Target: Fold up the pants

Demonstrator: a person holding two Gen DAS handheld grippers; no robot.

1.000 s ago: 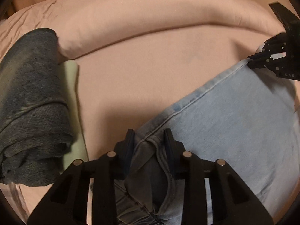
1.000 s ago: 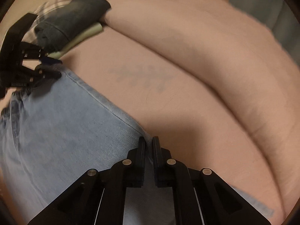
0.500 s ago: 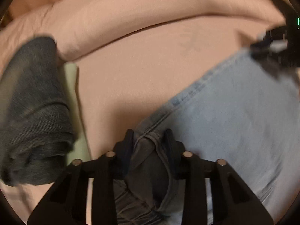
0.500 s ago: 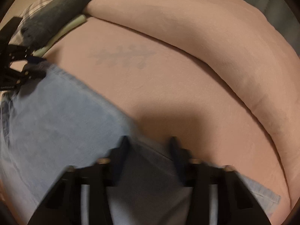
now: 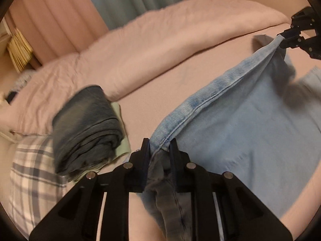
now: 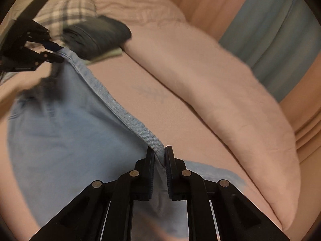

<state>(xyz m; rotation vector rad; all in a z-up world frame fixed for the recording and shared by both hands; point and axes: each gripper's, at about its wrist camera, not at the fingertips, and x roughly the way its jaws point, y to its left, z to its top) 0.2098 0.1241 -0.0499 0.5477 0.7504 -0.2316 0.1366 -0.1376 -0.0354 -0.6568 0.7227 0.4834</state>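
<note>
The light blue jeans hang lifted off the pink bed sheet, stretched by their upper seam between the two grippers, with the rest of the cloth draping down toward the mattress. Going from the left of the left wrist view: a plaid pillow lies at the edge, and on it rests a folded pair of dark jeans stacked over a pale green folded cloth. Behind them runs a long roll of pink duvet, and past that hang pink and blue curtains. In the lower middle, the left gripper has just been closing its jaws and now pinches the bunched, darker end of the light blue jeans, the seam edge running up and right out of its fingers. At the far right of that view the right gripper clamps the other end of the same seam. In the right wrist view its jaws have also just been narrowing and stand nearly together, squeezing the denim edge between them, while the pink duvet lies to the right of the jeans.
</note>
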